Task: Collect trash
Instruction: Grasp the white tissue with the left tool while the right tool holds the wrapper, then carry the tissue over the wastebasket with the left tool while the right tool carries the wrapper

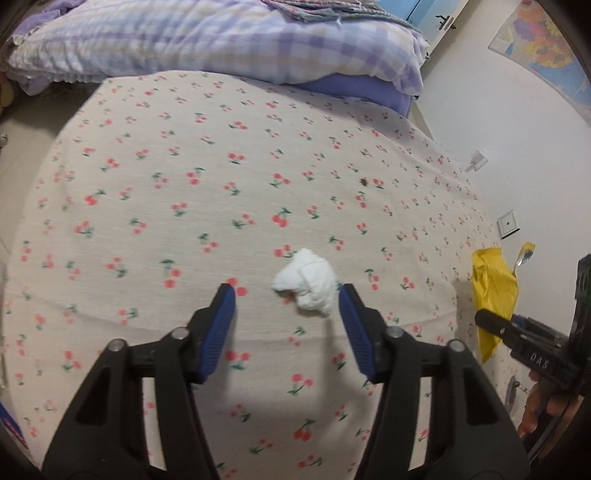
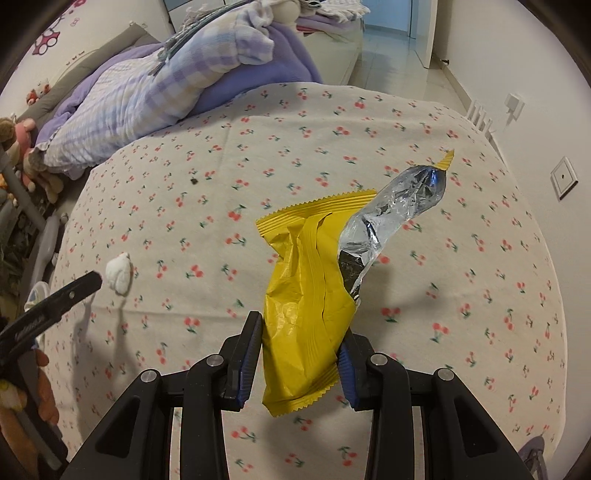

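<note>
Right gripper [image 2: 299, 332] clamped on a yellow snack wrapper [image 2: 306, 325] lifted over the cherry-print bedsheet [image 2: 443, 258], left gripper [image 1: 287, 295] part-open with nothing gripped, crumpled white tissue [image 1: 306, 282] on the sheet between its fingertips, nearer its right finger, folded checked quilt [image 1: 221, 37] far ahead.

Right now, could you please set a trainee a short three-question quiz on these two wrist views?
1. True or false: the right gripper is shut on the yellow wrapper.
2. Where does the white tissue wad lie relative to the left gripper? A) clamped between its pads B) on the cherry-print sheet, ahead of the fingers, near one pad C) on the checked quilt
3. Fill in: the wrapper's torn end shows a ____ lining.

Key:
1. True; both pads press the wrapper, which hangs clear of the sheet.
2. B; the jaws stand open, and the pads do not yet press the wad.
3. Silver foil.
</note>
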The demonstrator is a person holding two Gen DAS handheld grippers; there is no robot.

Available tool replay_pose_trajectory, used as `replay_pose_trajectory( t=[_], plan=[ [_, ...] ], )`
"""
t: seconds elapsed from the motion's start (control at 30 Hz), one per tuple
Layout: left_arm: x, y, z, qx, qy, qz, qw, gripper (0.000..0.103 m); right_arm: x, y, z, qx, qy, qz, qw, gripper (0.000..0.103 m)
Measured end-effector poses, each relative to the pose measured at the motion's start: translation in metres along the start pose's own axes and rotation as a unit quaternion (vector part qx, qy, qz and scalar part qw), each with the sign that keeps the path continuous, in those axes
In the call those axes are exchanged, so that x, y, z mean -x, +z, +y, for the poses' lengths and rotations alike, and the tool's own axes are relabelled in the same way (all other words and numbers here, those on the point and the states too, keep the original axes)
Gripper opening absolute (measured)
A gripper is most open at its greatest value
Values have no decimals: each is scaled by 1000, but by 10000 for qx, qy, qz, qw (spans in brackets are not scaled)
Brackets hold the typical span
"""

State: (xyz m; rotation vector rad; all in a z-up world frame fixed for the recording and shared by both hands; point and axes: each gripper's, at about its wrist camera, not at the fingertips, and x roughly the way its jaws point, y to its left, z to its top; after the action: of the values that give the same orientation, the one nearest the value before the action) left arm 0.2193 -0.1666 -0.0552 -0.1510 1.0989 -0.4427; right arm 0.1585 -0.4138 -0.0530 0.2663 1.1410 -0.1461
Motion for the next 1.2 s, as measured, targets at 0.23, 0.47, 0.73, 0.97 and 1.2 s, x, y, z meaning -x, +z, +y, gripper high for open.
replay_pose_trajectory(
  t=[0.23, 0.47, 0.73, 0.97, 1.2],
  plan=[
    [-13, 2, -10, -37, -166, -57, 9998, 49, 1, -6, -15, -82, -38, 16, 10000, 38],
    [-21, 4, -12, -138, 109, -26, 9998, 25, 4, -10, -12, -78, -50, -4, 10000, 38],
    [-4, -4, -3, -56, 33, 45, 10000, 22, 18, -13, 2, 20, 45, -134, 9999, 38],
    [22, -11, 6, -188, 61, -21, 9998, 22, 34, -17, 22, 168, 173, -268, 9994, 38],
    [47, -17, 23, -249, 205, -136, 9994, 22, 49, -18, 49, 379, 276, -449, 9979, 38]
  ],
)
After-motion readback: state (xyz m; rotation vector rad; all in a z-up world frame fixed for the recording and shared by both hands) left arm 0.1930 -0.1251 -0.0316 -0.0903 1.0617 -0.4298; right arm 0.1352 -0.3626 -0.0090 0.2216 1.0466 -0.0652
